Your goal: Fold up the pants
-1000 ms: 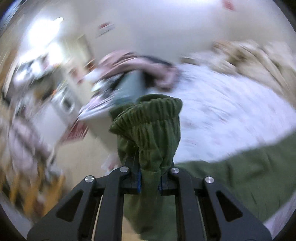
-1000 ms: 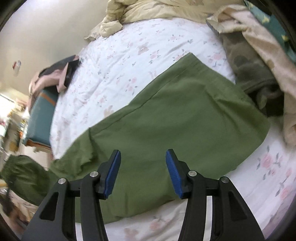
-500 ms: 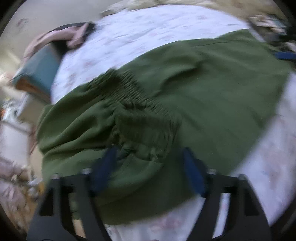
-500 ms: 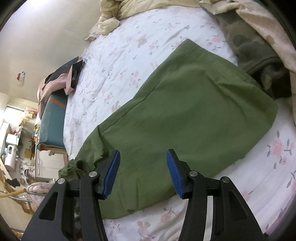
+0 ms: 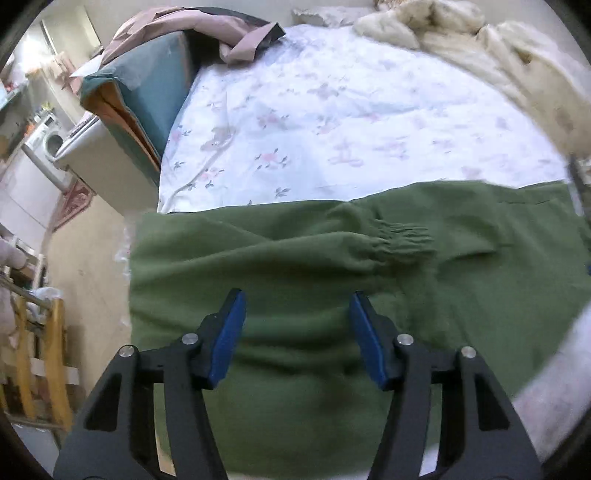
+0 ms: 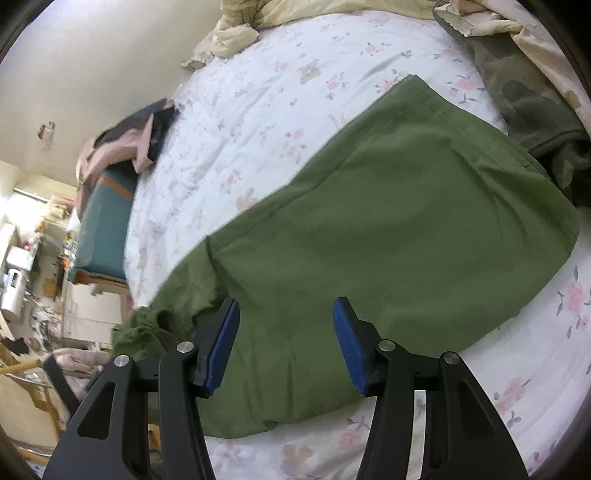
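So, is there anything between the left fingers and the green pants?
Nothing visible: the left gripper hangs over the green pants on the bed sheet, its jaws closing with only empty space between them.

Pants (image 5: 332,280) are laid flat on the bedsheet (image 5: 332,122), elastic waistband (image 5: 402,240) folded on top. Quilt (image 5: 480,48) is bunched at 1 o'clock, a garment (image 5: 236,33) at 11 o'clock.
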`<act>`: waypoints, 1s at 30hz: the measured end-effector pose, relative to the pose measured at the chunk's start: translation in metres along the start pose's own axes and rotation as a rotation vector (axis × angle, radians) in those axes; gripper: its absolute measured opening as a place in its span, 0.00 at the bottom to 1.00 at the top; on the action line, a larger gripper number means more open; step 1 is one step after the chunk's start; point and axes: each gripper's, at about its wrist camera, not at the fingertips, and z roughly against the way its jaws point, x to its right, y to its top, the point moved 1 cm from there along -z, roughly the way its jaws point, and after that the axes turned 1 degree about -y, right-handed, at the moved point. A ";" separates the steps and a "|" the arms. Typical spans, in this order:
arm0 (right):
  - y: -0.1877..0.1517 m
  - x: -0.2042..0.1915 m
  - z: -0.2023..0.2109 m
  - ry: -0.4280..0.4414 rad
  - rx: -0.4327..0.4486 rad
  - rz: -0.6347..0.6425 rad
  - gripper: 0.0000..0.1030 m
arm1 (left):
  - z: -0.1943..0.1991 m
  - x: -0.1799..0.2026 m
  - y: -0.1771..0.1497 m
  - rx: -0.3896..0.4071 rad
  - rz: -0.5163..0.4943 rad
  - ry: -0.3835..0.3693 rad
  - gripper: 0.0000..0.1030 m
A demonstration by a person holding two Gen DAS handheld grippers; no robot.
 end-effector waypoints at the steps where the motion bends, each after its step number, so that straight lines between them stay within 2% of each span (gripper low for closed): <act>1: -0.002 0.005 -0.001 -0.011 -0.003 -0.003 0.53 | -0.013 0.007 0.000 -0.022 -0.006 -0.010 0.53; 3: -0.005 0.013 0.000 -0.024 -0.004 -0.009 0.53 | -0.045 0.012 -0.001 -0.117 -0.007 0.014 0.53; 5: -0.008 0.023 0.009 -0.028 0.026 -0.011 0.53 | -0.062 0.019 -0.009 -0.172 0.001 0.037 0.53; 8: -0.015 0.047 0.031 -0.052 0.109 -0.063 0.53 | -0.066 0.016 -0.005 -0.185 0.015 0.023 0.53; 10: -0.022 0.072 0.041 -0.053 0.144 -0.165 0.58 | -0.054 0.015 -0.004 -0.196 0.017 0.024 0.53; 13: -0.032 0.109 0.042 -0.083 0.155 -0.325 0.61 | -0.024 0.022 0.000 -0.184 0.045 -0.003 0.53; 14: -0.033 0.120 0.039 -0.090 0.149 -0.370 0.61 | -0.010 0.025 0.002 -0.151 0.042 -0.016 0.53; 15: -0.032 0.132 0.037 -0.093 0.150 -0.420 0.61 | 0.002 0.027 0.002 -0.119 0.038 -0.027 0.60; 16: -0.031 0.138 0.036 -0.086 0.154 -0.448 0.61 | 0.010 0.029 0.001 -0.097 0.043 -0.050 0.72; 17: -0.027 0.143 0.034 -0.075 0.160 -0.468 0.61 | 0.017 0.029 0.001 -0.070 0.061 -0.080 0.76; 20: -0.010 0.142 0.034 -0.147 0.209 -0.410 0.61 | 0.026 0.026 0.003 -0.027 0.100 -0.103 0.77; 21: -0.004 0.143 0.035 -0.172 0.251 -0.398 0.61 | 0.027 0.025 0.005 -0.021 0.104 -0.115 0.77; 25: 0.010 0.152 0.033 -0.157 0.338 -0.409 0.62 | 0.027 0.021 0.004 -0.013 0.101 -0.116 0.77; 26: 0.013 0.151 0.033 -0.153 0.350 -0.394 0.61 | 0.026 0.019 0.003 -0.011 0.105 -0.115 0.77; 27: 0.017 0.151 0.034 -0.135 0.369 -0.379 0.53 | 0.027 0.018 0.002 -0.014 0.113 -0.116 0.77; 28: 0.018 0.150 0.032 -0.113 0.376 -0.379 0.33 | 0.027 0.017 0.001 -0.017 0.122 -0.120 0.77; 30: 0.018 0.143 0.034 -0.081 0.386 -0.361 0.08 | 0.026 0.012 0.000 -0.022 0.143 -0.144 0.77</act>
